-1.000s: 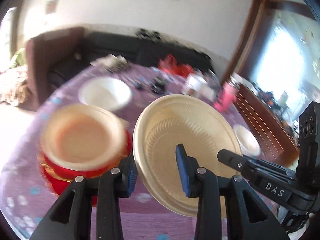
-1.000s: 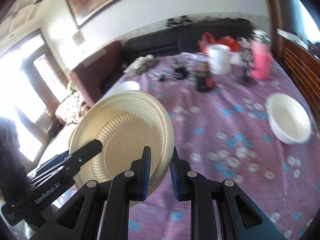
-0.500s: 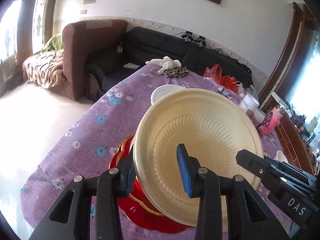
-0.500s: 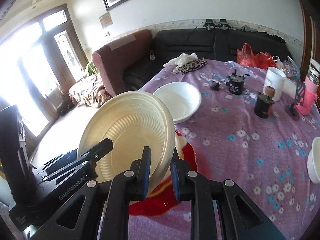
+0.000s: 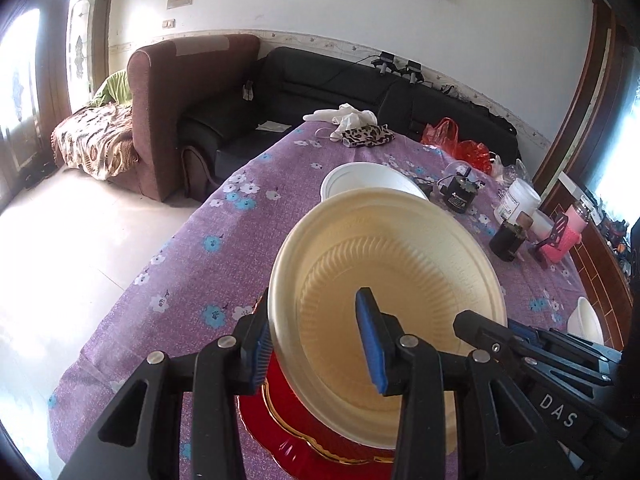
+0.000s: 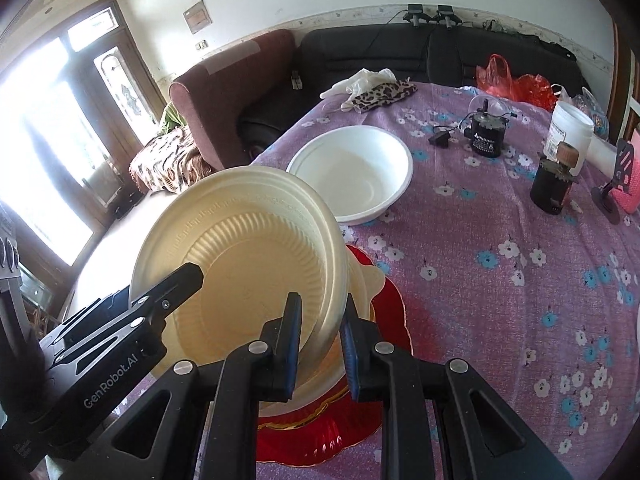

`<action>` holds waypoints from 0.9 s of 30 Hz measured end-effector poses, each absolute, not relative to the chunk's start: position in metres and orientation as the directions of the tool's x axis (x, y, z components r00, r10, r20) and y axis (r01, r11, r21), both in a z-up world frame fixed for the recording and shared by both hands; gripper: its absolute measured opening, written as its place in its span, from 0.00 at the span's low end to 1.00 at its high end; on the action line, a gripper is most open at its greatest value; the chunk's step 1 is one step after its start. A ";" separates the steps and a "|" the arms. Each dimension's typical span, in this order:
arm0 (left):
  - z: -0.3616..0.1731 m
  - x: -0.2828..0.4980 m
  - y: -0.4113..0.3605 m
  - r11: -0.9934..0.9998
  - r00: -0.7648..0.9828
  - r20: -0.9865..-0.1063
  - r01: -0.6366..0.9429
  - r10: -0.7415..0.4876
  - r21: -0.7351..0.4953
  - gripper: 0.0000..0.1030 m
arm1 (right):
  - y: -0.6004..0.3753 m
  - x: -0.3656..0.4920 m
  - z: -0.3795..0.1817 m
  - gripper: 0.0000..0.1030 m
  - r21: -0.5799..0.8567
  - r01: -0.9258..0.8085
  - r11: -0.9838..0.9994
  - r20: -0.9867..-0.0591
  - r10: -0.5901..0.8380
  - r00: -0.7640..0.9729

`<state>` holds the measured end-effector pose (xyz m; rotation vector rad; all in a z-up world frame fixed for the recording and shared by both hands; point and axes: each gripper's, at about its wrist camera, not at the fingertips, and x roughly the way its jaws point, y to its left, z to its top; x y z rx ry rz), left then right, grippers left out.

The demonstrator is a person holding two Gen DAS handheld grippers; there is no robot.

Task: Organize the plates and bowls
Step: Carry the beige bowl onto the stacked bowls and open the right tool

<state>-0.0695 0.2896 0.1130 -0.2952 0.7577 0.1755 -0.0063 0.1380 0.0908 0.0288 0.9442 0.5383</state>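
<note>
White letters "DAS" stand on the black body of the right gripper (image 5: 472, 322), seen from the left wrist. "GenRobot.AI" runs in white along the left gripper (image 6: 192, 276), seen from the right wrist. Jar labels are too small to read.

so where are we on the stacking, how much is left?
Done: a cream dish already sits on the red plate. In hand: the cream plate, tilted over that stack, pinched by the right gripper; the left gripper has just been opening. Left: the white bowl and another white bowl.
</note>
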 end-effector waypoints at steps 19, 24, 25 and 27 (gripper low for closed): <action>0.148 -0.104 0.289 0.935 0.782 -0.618 -0.273 0.079 -0.226 0.66 | 0.104 -0.009 0.108 0.54 0.309 -0.381 0.871 -0.699 0.480 0.530; 0.165 -0.128 0.274 0.940 0.825 -0.562 -0.241 0.067 -0.243 0.75 | 0.066 -0.020 0.110 0.57 0.315 -0.352 0.881 -0.684 0.468 0.560; 0.166 -0.132 0.270 0.941 0.830 -0.554 -0.232 0.061 -0.245 0.76 | 0.054 -0.023 0.108 0.57 0.316 -0.340 0.886 -0.684 0.461 0.566; 0.168 -0.138 0.262 0.944 0.838 -0.544 -0.208 0.037 -0.256 0.77 | 0.032 -0.026 0.102 0.57 0.321 -0.312 0.894 -0.688 0.447 0.572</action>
